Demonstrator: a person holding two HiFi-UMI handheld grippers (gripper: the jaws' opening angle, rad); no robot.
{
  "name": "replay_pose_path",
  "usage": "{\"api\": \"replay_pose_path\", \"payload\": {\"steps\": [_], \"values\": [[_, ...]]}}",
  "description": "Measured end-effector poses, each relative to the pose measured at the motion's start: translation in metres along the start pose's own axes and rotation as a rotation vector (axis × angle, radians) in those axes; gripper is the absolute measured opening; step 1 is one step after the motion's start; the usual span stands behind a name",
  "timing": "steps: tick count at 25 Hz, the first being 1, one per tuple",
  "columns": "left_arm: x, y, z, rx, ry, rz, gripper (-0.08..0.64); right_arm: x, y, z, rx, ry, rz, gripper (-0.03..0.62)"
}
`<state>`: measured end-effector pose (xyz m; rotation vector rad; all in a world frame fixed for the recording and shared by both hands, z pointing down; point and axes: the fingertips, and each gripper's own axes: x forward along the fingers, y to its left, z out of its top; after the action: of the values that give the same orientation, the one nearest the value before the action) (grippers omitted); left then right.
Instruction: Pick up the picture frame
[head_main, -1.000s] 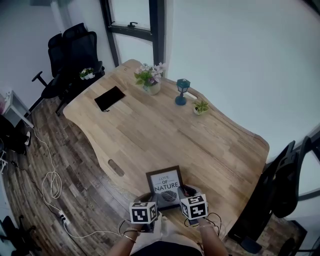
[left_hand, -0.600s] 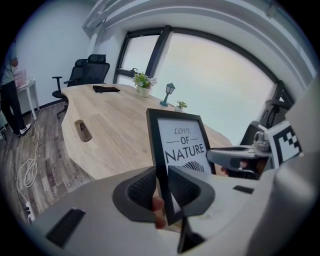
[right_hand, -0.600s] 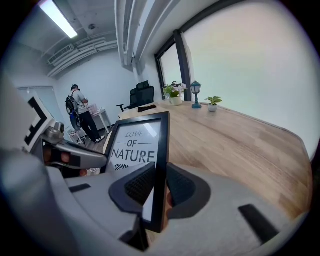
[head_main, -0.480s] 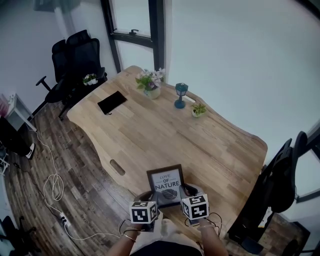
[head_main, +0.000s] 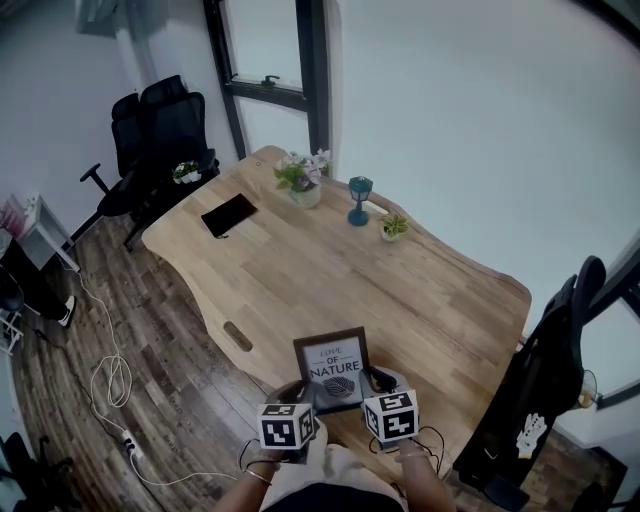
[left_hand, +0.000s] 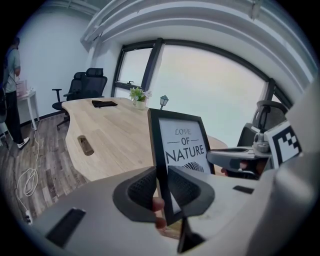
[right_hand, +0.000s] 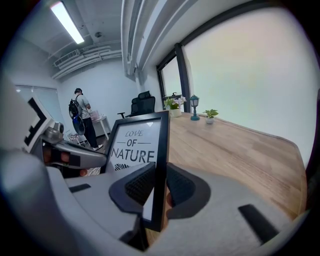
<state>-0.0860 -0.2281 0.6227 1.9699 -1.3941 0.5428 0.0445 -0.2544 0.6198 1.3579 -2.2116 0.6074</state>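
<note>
Pinching the picture frame (head_main: 332, 368) at the surface's (head_main: 400, 290) near edge: left tool (left_hand: 161, 187) and right tool (right_hand: 160, 187), the latter's jaws just tightened.

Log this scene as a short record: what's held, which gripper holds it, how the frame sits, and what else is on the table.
held item: picture frame, black border, print reads LOVE OF NATURE
left gripper: jaws shut on the frame's left edge
right gripper: jaws have just been closing, shut on the frame's right edge
frame pose: upright, at the near edge of the wooden table
contact with table: cannot tell
far end of table: flower vase, blue lantern, small potted plant, flat black item
</note>
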Motion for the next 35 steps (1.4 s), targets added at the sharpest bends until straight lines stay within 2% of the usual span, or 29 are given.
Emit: {"api": "replay_pose_path", "payload": {"steps": [14, 35], "values": [[-0.036, -0.023, 0.021, 0.056, -0.107, 0.017, 0.066, -0.039, 0.004, 0.026, -0.026, -0.115, 0.009, 0.069], [-0.084, -0.048, 0.079, 0.148, -0.283, 0.019, 0.066, -0.092, 0.011, 0.091, -0.082, -0.3, 0.008, 0.069]]}}
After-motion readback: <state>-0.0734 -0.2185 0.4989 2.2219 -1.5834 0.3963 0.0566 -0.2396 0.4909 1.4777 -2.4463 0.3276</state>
